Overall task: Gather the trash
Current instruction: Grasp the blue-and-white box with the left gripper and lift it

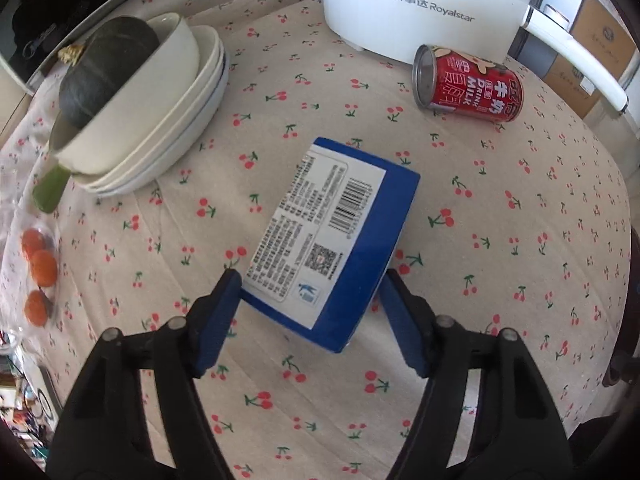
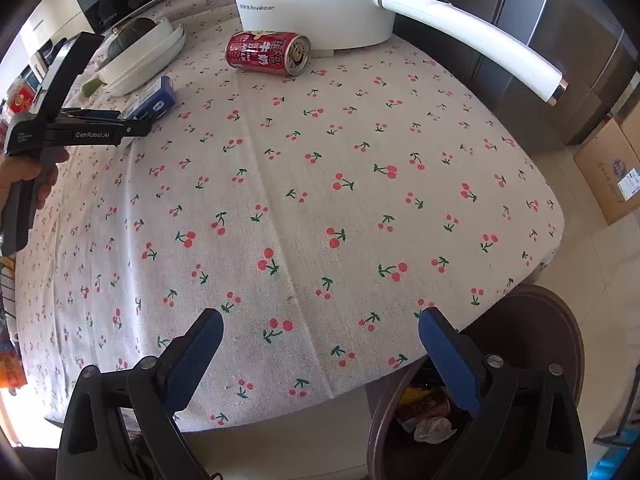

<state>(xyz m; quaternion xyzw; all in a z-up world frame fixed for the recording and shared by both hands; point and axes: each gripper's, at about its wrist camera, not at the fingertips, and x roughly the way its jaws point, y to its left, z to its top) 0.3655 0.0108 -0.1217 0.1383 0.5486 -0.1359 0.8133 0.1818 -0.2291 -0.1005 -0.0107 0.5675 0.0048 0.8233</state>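
A blue carton (image 1: 340,232) with a white label and barcode lies flat on the cherry-print tablecloth (image 1: 500,240). My left gripper (image 1: 310,276) points steeply down and straddles its near end, both blue pads touching its sides. The right wrist view shows the same carton (image 2: 158,98) beside that gripper (image 2: 138,122), which a hand holds. A red milk-drink can (image 1: 468,84) lies on its side by the white appliance, also visible as the can (image 2: 268,54) at the far side. My right gripper (image 2: 320,328) hangs open and empty over the table's near edge.
A white Royalstar appliance (image 2: 316,4) with a long handle stands at the back. Stacked white bowls (image 1: 168,120) hold a dark green squash (image 1: 108,68); bagged oranges (image 1: 40,268) lie at the left. A brown bin (image 2: 560,320) with trash inside stands below the table's corner.
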